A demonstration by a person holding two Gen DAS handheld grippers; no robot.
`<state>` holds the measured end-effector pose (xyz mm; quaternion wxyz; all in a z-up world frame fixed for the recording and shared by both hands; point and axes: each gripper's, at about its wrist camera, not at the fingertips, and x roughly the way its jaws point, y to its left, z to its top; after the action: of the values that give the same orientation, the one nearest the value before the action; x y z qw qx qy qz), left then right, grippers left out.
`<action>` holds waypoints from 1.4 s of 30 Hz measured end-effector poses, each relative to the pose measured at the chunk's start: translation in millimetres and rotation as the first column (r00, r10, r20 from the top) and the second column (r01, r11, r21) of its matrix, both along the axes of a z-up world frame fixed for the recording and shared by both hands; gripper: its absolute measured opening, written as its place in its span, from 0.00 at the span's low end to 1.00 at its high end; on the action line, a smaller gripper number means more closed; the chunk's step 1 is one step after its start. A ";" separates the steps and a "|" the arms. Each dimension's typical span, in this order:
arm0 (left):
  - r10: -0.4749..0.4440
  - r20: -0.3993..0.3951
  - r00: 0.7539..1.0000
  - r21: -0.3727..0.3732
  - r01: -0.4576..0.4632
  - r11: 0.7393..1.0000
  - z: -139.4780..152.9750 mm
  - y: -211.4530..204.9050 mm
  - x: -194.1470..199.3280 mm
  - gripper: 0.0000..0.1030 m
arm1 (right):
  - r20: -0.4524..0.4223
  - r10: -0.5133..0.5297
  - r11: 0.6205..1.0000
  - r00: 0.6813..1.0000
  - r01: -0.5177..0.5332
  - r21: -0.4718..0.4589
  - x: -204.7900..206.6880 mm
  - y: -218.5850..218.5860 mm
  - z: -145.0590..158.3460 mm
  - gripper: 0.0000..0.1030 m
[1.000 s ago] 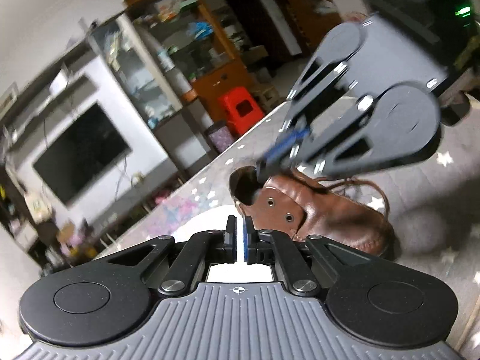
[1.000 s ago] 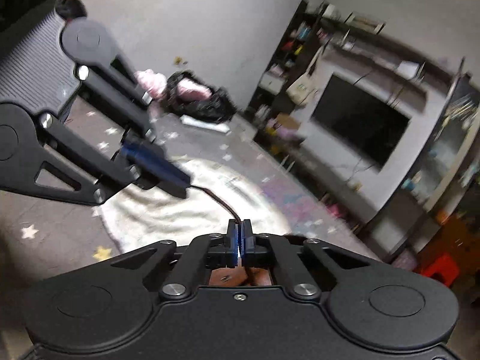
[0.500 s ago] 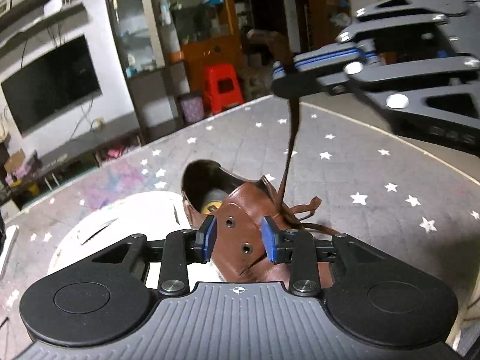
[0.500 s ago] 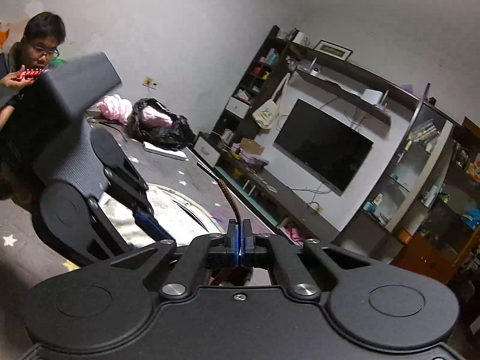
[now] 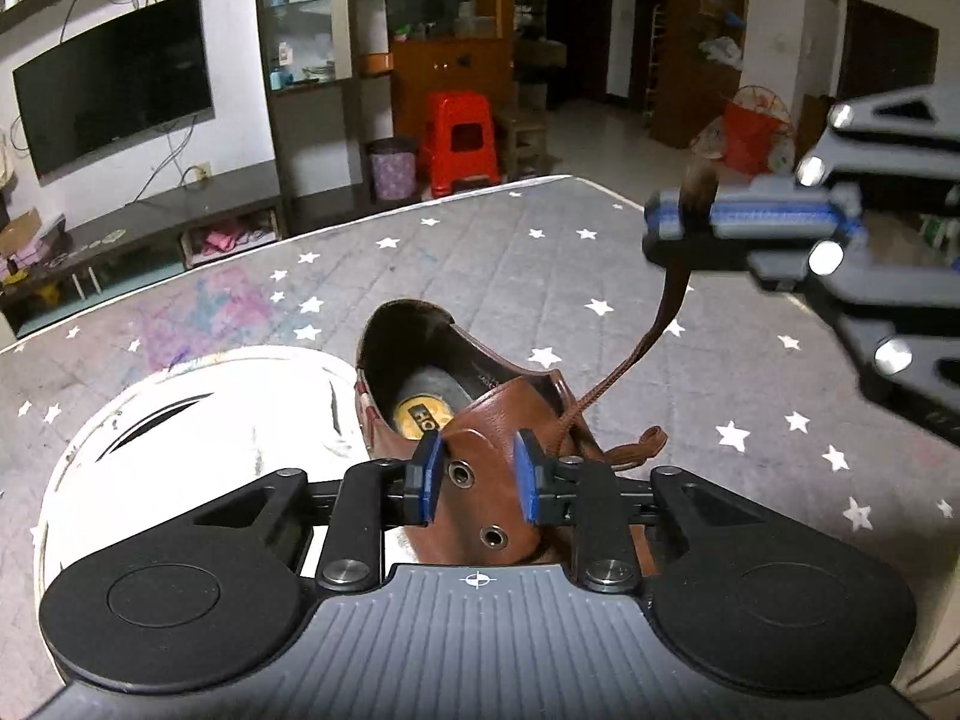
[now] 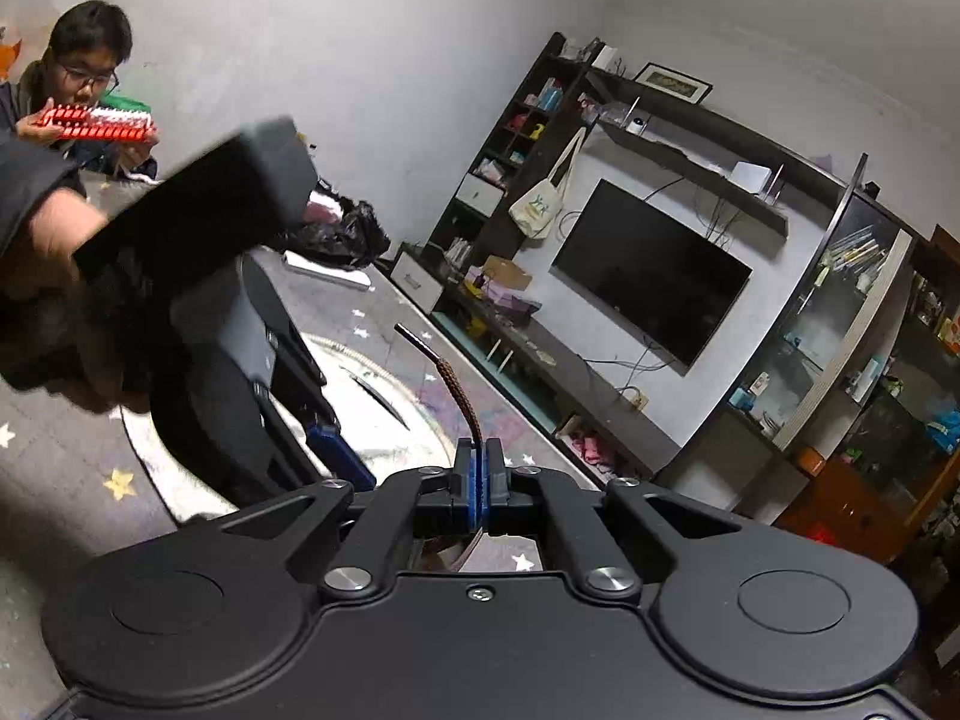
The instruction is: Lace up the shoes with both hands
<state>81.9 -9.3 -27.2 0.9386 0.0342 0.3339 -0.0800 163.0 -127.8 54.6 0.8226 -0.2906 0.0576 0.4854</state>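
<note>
A brown leather shoe (image 5: 480, 420) lies on the star-patterned grey table (image 5: 540, 264), its opening facing away. My left gripper (image 5: 477, 474) is open, with its blue pads on either side of the shoe's eyelet flap (image 5: 480, 498). My right gripper (image 5: 690, 222) is shut on the brown lace (image 5: 636, 354) and holds it taut, up and to the right of the shoe. In the right wrist view the right gripper (image 6: 478, 474) pinches the lace (image 6: 456, 384), whose tip sticks out past the pads. The left gripper (image 6: 336, 456) shows there at lower left.
A white round mat (image 5: 198, 420) lies left of the shoe. A person (image 6: 84, 90) sits at the table's far side with a red object. A TV (image 5: 114, 78), shelves and a red stool (image 5: 459, 138) stand beyond the table edge.
My left gripper opened and moved onto the shoe's eyelet flap. My right gripper, still shut on the lace, swung out to the right, pulling the lace taut.
</note>
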 end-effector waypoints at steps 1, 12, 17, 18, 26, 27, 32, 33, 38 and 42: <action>-0.002 0.002 1.000 0.007 0.002 1.000 1.1 3.1 -3.2 0.18 | 0.000 0.005 1.000 1.000 -0.005 -0.012 0.1 2.6 -3.5 0.01; -0.022 0.019 1.000 0.037 0.021 0.999 2.0 23.2 -22.1 0.15 | 0.016 0.064 0.985 0.998 -0.061 -0.160 -8.3 28.2 -37.2 0.01; -0.038 0.035 0.999 0.028 0.037 0.999 1.2 22.7 -24.0 0.15 | 0.136 0.127 0.957 0.983 -0.085 -0.276 -19.7 43.6 -57.9 0.01; -0.041 0.037 0.998 0.027 0.040 0.999 0.6 24.5 -24.4 0.15 | 0.168 0.143 0.949 0.975 -0.087 -0.303 -23.4 46.2 -63.1 0.01; -0.051 0.046 0.998 0.014 0.051 0.999 -4.0 30.6 -25.2 0.15 | 0.315 0.223 0.908 0.923 -0.079 -0.412 -35.8 57.5 -86.6 0.01; -0.052 0.047 0.998 0.014 0.051 0.999 -4.3 30.7 -25.5 0.15 | 0.323 0.229 0.905 0.918 -0.078 -0.419 -36.5 58.9 -88.2 0.01; -0.054 0.049 0.997 0.005 0.054 0.999 -6.2 32.1 -26.0 0.15 | 0.372 0.257 0.888 0.892 -0.067 -0.454 -39.4 64.6 -101.9 0.01; -0.055 0.050 0.997 0.003 0.055 0.999 -6.8 32.5 -26.0 0.15 | 0.387 0.263 0.885 0.884 -0.061 -0.461 -39.6 64.9 -107.0 0.01; -0.062 0.052 0.997 -0.007 0.063 0.998 -9.3 33.1 -25.2 0.16 | 0.456 0.288 0.865 0.842 -0.024 -0.502 -39.9 68.5 -122.2 0.02; -0.065 0.051 0.997 -0.015 0.066 0.998 -11.0 35.3 -24.3 0.16 | 0.478 0.307 0.849 0.823 -0.010 -0.529 -37.7 68.9 -132.3 0.01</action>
<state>57.6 25.9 -38.1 0.9439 0.0391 0.3079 -0.1128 125.4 -58.8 -77.6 0.6540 -0.6248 -0.0798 0.4189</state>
